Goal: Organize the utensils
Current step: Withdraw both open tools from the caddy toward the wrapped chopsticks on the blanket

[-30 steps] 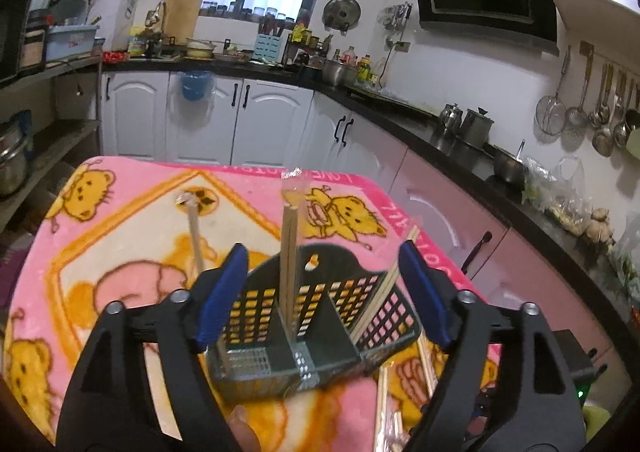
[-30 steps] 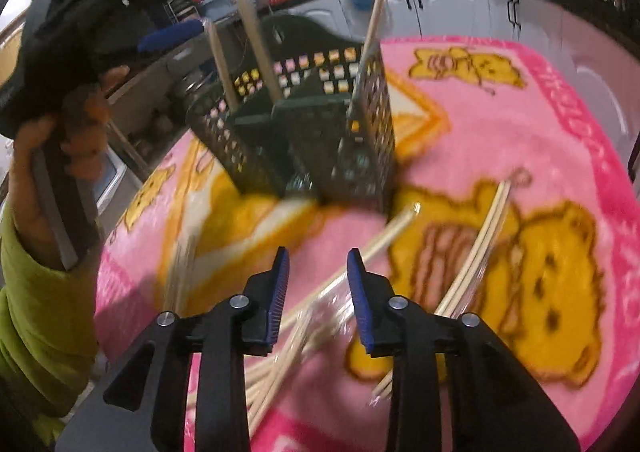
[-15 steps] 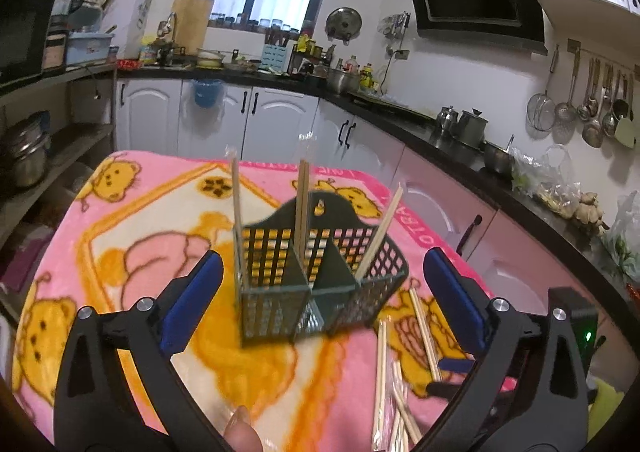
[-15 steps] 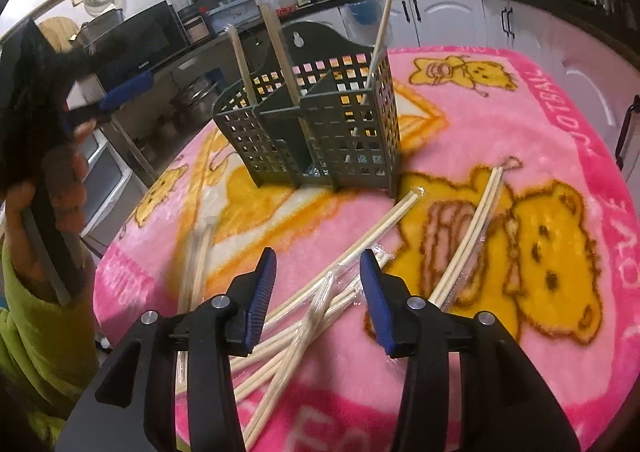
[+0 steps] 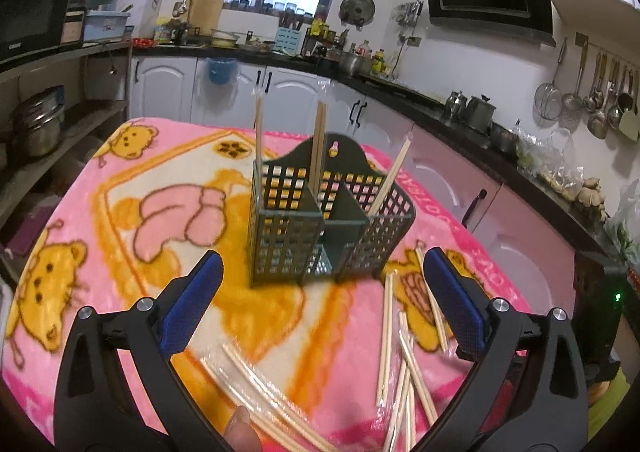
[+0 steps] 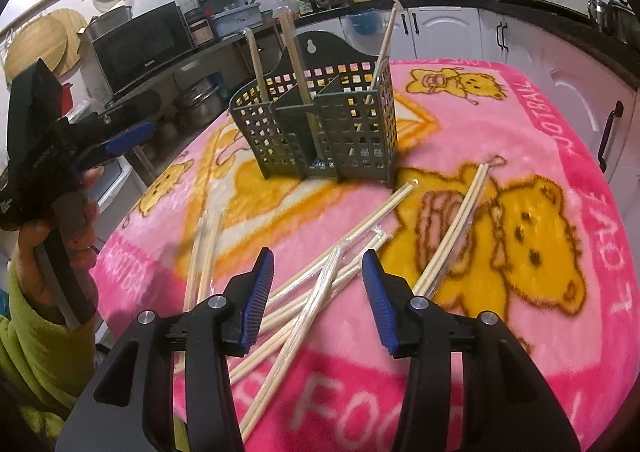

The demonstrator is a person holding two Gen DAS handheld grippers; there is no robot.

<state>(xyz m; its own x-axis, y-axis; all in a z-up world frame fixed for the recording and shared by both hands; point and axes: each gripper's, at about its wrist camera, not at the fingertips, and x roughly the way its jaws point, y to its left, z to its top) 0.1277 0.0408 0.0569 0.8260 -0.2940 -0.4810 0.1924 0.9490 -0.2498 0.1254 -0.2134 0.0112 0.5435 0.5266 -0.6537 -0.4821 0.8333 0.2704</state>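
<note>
A dark green slotted utensil holder stands upright on the pink blanket-covered table, with wrapped chopsticks standing in its compartments. It also shows in the right wrist view. Loose wrapped chopsticks lie scattered on the blanket in front of the holder; they also show in the left wrist view. My left gripper is wide open and empty, in front of the holder. My right gripper is open and empty, just above the loose chopsticks. The left gripper also shows at the left of the right wrist view.
More wrapped chopsticks lie near the table's front edge. Kitchen cabinets and a dark counter run behind and to the right. Shelves with pots stand at the left.
My left gripper let go of the holder, opened wide and drew back. The holder now stands on the blanket. My right gripper opened wider and drew back over the loose chopsticks.
</note>
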